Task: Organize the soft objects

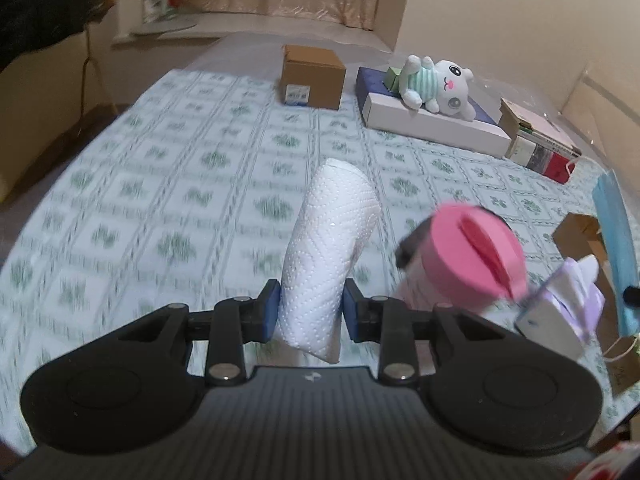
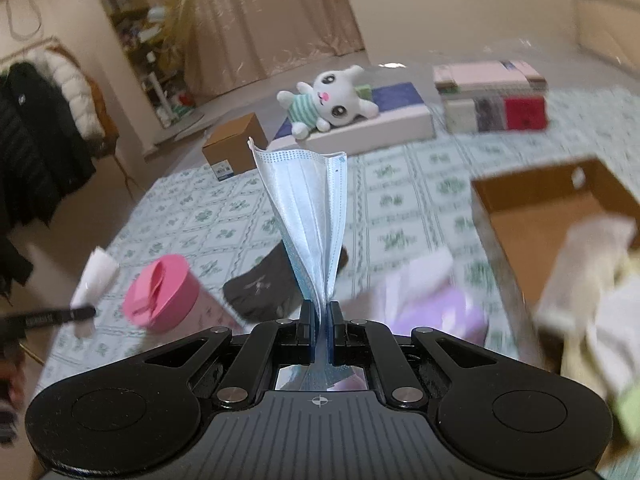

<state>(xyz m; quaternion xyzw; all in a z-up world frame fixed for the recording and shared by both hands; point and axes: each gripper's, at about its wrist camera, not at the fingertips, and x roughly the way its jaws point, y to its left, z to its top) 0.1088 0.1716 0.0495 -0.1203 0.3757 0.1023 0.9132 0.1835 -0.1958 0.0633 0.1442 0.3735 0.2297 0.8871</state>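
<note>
My left gripper is shut on a folded white paper towel and holds it above the patterned tablecloth; the towel also shows in the right wrist view. My right gripper is shut on a light blue face mask, which stands up from the jaws; the mask also shows at the right edge of the left wrist view. An open brown cardboard box lies to the right with pale soft items at its near end. A white plush toy lies on a flat white box at the back.
A pink-lidded cup and a dark sock lie on the table near the grippers. A purple tissue pack lies beside the open box. A small closed carton and stacked boxes stand at the back. Coats hang at left.
</note>
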